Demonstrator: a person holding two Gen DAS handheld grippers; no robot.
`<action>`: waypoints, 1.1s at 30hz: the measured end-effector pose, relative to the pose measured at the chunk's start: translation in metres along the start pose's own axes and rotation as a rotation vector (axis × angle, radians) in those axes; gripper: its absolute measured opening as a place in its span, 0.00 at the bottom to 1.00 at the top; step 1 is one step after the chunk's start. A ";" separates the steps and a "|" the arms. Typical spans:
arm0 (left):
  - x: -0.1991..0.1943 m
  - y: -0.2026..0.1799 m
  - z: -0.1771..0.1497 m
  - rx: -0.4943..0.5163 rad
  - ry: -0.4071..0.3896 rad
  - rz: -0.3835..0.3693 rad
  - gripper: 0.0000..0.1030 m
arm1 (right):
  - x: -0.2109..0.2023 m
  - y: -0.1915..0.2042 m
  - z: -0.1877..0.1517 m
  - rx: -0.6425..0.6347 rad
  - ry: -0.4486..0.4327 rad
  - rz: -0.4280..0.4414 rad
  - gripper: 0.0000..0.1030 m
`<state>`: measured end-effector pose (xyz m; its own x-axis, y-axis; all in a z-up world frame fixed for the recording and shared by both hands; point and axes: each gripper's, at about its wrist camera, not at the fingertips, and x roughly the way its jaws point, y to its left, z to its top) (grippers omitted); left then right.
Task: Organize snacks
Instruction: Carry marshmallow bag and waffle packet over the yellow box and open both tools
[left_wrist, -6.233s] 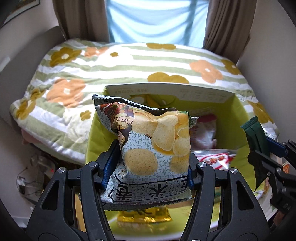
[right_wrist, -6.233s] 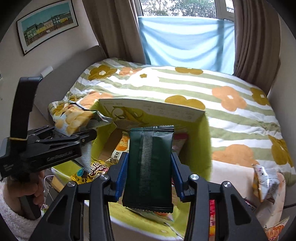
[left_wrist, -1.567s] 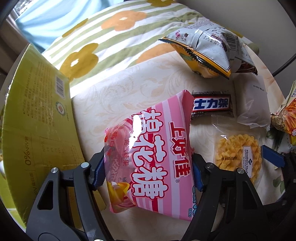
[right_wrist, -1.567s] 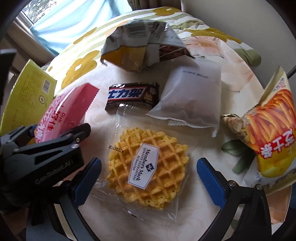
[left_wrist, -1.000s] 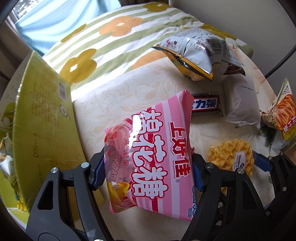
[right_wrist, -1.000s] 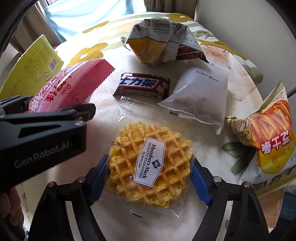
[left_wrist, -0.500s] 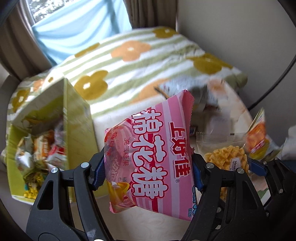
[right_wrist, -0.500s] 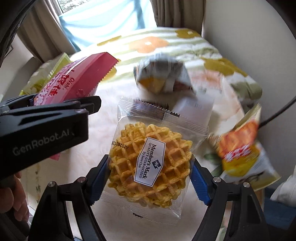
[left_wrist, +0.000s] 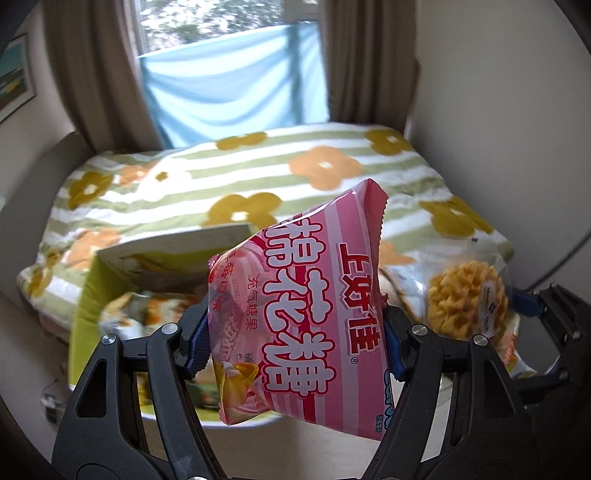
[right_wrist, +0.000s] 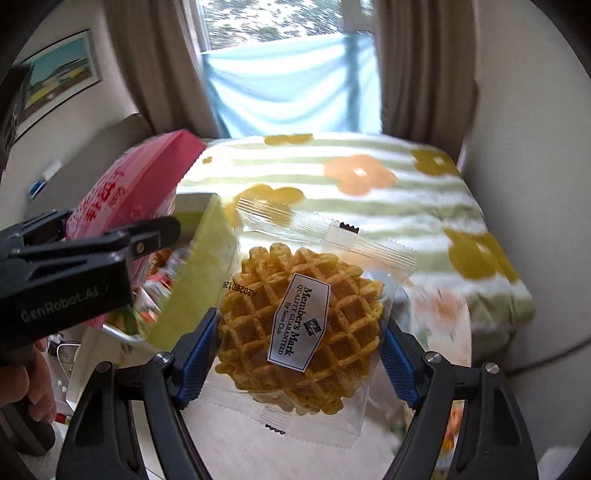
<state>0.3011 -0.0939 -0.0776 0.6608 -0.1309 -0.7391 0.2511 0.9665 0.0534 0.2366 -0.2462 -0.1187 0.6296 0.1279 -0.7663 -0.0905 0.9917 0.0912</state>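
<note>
My left gripper is shut on a pink marshmallow bag and holds it in the air to the right of the open green cardboard box. The bag also shows in the right wrist view. My right gripper is shut on a clear-wrapped waffle, lifted above the table. The waffle also shows in the left wrist view, at the right. The box holds several snack packs, blurred by motion.
A bed with a green-striped flowered blanket lies behind the box. The pale table is below both grippers. A window with a blue cloth and brown curtains is at the back. A wall is at the right.
Both grippers have risen from the table and swung left toward the box. The right gripper closed on the waffle about a second ago and lifted it. The loose snacks have dropped out of view.
</note>
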 end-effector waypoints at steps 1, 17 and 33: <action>-0.002 0.013 0.002 -0.017 -0.007 0.010 0.67 | 0.001 0.008 0.007 -0.014 -0.006 0.010 0.74; 0.058 0.213 -0.008 -0.135 0.120 0.078 0.68 | 0.078 0.154 0.084 -0.092 0.005 0.128 0.74; 0.126 0.248 -0.008 -0.030 0.194 0.051 1.00 | 0.144 0.181 0.081 0.019 0.147 0.065 0.74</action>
<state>0.4407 0.1310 -0.1630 0.5226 -0.0393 -0.8516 0.1976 0.9773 0.0762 0.3731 -0.0470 -0.1614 0.5026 0.1901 -0.8434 -0.1123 0.9816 0.1543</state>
